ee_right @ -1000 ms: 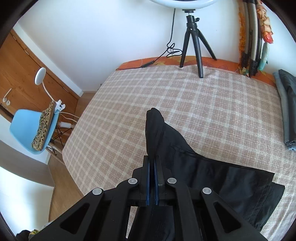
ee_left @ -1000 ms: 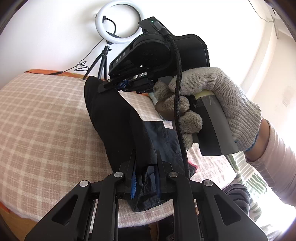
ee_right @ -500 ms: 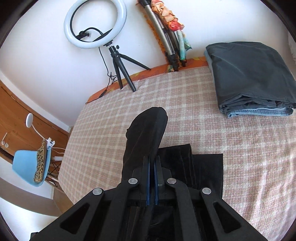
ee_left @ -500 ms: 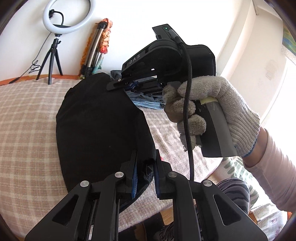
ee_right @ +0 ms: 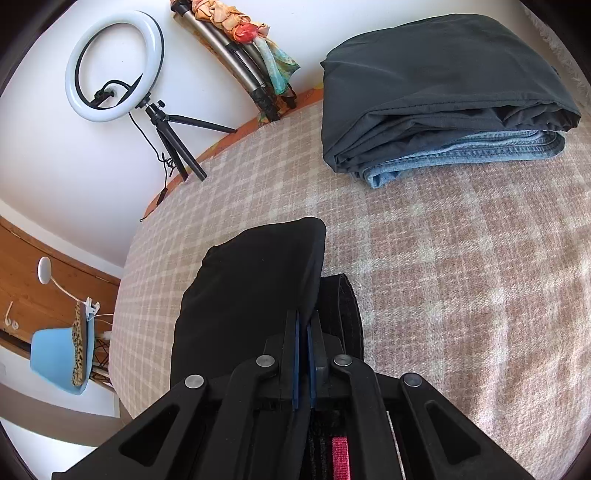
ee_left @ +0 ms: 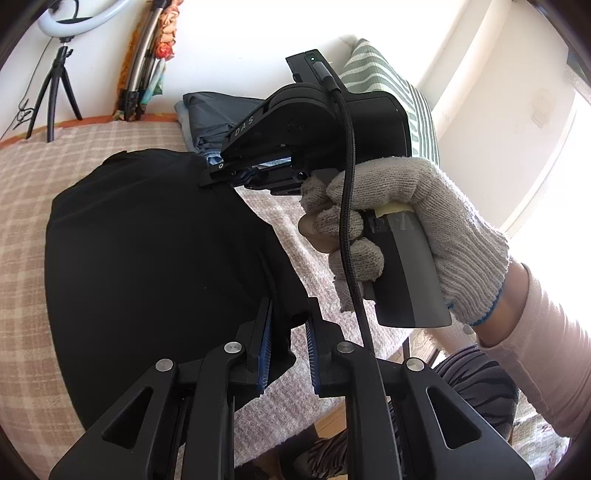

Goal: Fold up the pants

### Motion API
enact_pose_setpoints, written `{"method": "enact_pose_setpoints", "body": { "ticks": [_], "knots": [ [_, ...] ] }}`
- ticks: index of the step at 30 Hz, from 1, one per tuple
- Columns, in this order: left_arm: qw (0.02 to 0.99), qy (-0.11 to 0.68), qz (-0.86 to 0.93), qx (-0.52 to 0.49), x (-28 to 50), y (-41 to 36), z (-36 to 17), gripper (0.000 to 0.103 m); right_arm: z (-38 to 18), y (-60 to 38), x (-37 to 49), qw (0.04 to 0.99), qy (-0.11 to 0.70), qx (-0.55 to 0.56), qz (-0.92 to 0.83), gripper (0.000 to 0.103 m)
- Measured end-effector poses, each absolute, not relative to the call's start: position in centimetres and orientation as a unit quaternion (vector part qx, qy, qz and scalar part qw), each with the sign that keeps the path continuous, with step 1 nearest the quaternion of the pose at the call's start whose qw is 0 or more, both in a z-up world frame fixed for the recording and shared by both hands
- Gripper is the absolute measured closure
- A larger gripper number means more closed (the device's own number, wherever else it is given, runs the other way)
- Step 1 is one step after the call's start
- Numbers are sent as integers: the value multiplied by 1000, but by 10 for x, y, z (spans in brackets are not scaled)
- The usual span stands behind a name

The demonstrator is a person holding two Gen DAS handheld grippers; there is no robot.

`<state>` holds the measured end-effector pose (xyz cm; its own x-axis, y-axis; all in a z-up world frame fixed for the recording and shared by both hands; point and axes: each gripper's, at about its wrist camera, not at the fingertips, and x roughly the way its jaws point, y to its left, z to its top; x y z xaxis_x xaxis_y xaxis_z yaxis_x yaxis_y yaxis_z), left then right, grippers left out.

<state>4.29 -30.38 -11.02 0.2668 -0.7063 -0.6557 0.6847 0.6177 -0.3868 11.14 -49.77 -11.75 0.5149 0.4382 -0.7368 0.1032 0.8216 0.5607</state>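
On the checked bed cover [ee_left: 22, 221], left wrist view: black pants [ee_left: 147, 258] spread as a broad dark fold. Left gripper [ee_left: 288, 328] closed on a bunch of their near edge, blue pads [ee_left: 266, 347] kept a little apart by the cloth between them. Right gripper [ee_left: 221, 173] seen from the side only in this view, its tips meeting the pants' far edge; held by a right hand [ee_left: 406, 229] in a grey knit glove. Lettering "DAS" readable on the right gripper's body. Black braided cable [ee_left: 351, 206] runs down across the gloved fingers. Striped cushion [ee_left: 388, 77] behind, partly hidden. Ring light [ee_left: 74, 18] cut off at the top edge.

Right wrist view: right gripper [ee_right: 303, 332] with fingers pressed almost together on a raised fold of the black pants [ee_right: 251, 280]; lower layer with a stitched band lies flat just beside. Shown only here: whole ring light [ee_right: 114, 66] on a tripod, blue chair [ee_right: 59, 358] off the bed, and a stack of folded garments [ee_right: 443, 85], dark grey over denim, well apart from the pants. Red strip at the bottom edge, too cropped to identify.
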Motion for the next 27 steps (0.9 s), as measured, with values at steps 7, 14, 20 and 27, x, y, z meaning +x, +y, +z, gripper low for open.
{"method": "enact_pose_setpoints", "body": {
  "ticks": [7, 14, 20, 27],
  "knots": [
    [788, 426, -444, -4, 20, -287, -90, 71, -127, -497, 120, 830, 481, 263, 101, 102],
    [828, 408, -386, -7, 21, -226, -66, 61, -120, -491, 121, 849, 480, 204, 82, 90],
    [834, 432, -336, -71, 54, -192, -81, 61, -70, -478, 103, 892, 424, 137, 76, 77],
    [823, 433, -362, -60, 55, -213, -99, 62, -48, -407, 121, 879, 426, 81, 196, 77]
  ]
}}
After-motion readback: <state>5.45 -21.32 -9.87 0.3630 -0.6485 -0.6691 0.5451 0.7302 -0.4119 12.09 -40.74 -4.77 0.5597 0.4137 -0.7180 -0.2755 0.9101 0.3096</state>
